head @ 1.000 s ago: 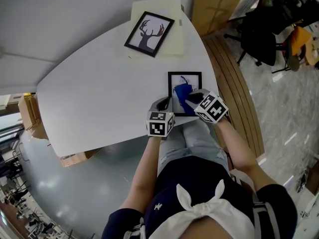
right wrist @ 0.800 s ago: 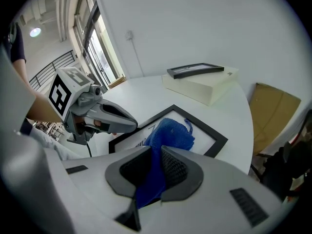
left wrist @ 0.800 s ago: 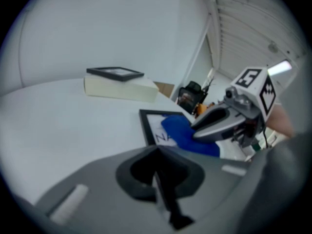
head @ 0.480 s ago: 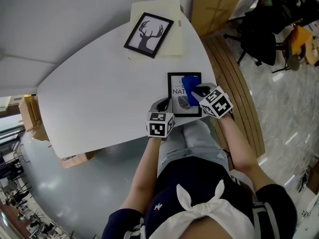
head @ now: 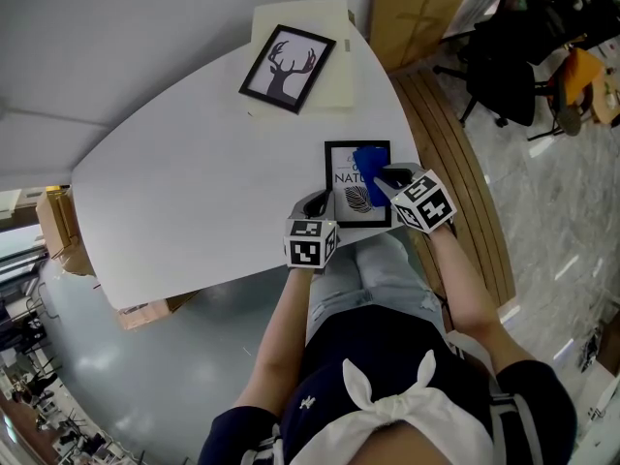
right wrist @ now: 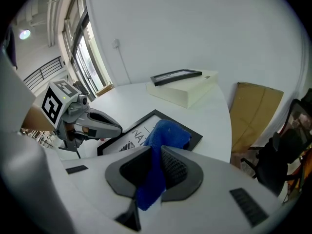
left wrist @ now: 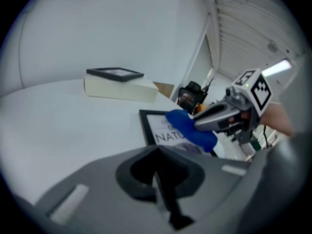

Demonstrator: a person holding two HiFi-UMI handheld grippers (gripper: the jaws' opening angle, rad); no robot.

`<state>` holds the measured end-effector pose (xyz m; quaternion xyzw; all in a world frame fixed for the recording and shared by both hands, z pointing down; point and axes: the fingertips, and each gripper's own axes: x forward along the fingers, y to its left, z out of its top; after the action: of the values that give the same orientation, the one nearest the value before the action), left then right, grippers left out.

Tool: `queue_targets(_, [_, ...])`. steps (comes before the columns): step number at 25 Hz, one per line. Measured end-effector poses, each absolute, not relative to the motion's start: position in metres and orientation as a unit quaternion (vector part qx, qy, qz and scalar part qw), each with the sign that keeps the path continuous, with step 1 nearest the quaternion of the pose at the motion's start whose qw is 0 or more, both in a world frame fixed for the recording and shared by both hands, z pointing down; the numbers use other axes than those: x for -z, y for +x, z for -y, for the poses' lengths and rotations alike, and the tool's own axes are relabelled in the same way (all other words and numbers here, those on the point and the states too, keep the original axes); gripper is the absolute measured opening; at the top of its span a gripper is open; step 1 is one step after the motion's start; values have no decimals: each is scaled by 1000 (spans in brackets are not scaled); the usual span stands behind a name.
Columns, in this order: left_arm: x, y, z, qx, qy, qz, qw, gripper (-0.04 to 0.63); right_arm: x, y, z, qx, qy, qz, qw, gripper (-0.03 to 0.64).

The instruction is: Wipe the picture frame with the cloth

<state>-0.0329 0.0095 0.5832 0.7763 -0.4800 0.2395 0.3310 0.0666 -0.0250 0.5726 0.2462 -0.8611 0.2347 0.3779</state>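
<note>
A black picture frame (head: pixel 344 194) with a white print lies flat at the table's near right edge. A blue cloth (head: pixel 368 170) rests on its far right part, and my right gripper (head: pixel 381 177) is shut on that cloth. In the right gripper view the cloth (right wrist: pixel 165 133) hangs between the jaws and drapes over the frame (right wrist: pixel 139 130). My left gripper (head: pixel 317 201) is shut with nothing in it, its tip at the frame's left edge. In the left gripper view the frame (left wrist: pixel 155 128) and cloth (left wrist: pixel 191 128) lie just ahead.
A second frame with a deer silhouette (head: pixel 289 62) lies on a cream box (head: pixel 341 77) at the far side of the white table (head: pixel 194 192). The table's rounded edge runs just right of the frame. Office chairs (head: pixel 513 56) stand on the floor beyond.
My right gripper has carried the blue cloth from the frame's near middle up to its far right part, uncovering the print. The left gripper has stayed put.
</note>
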Motion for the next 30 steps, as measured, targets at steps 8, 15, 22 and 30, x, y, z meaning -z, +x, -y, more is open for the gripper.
queue_targets(8, [-583, -32, -9, -238, 776, 482, 330, 3, -572, 70, 11, -244, 247, 860, 375, 57])
queue_targets(15, [-583, -32, -8, -240, 777, 480, 329, 3, -573, 69, -5, -251, 236, 862, 371, 57])
queue_targets(22, [-583, -32, -8, -242, 777, 480, 328, 3, -573, 66, -20, -257, 222, 865, 370, 57])
queue_targets(30, [-583, -32, -9, -243, 775, 483, 327, 3, -572, 63, -37, -265, 206, 864, 375, 57])
